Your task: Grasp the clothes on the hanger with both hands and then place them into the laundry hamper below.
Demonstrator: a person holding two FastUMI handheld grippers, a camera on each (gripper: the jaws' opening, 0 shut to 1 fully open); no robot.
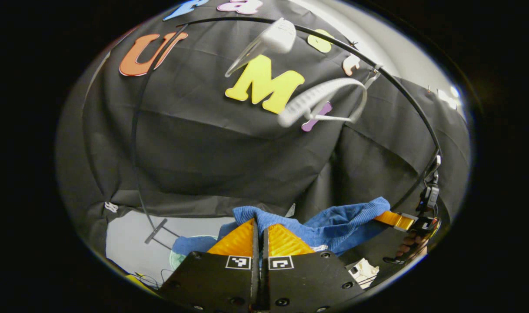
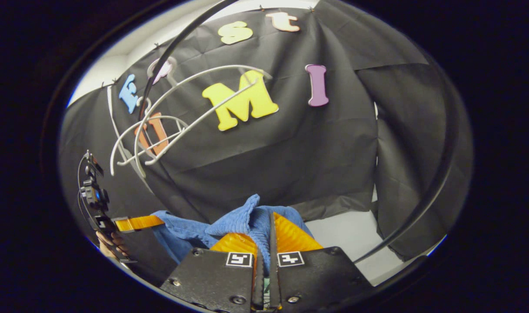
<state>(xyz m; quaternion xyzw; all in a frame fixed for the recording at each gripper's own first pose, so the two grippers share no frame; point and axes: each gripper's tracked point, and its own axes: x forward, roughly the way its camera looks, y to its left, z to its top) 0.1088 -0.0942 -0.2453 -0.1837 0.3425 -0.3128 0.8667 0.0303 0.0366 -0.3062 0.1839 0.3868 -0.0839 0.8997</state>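
A blue ribbed garment hangs stretched between my two grippers, off the hangers. In the left gripper view my left gripper is shut on one bunched end of it. The right gripper pinches the other end farther right, with a hand behind it. In the right gripper view my right gripper is shut on a fold of the garment, and the left gripper grips the far end at the left. Low on the left, a pale round rim with blue cloth on it could be the hamper.
Bare white hangers hang from a curved black rail above the garment. The rail's black upright runs down to a light floor. A small white object lies low at the right.
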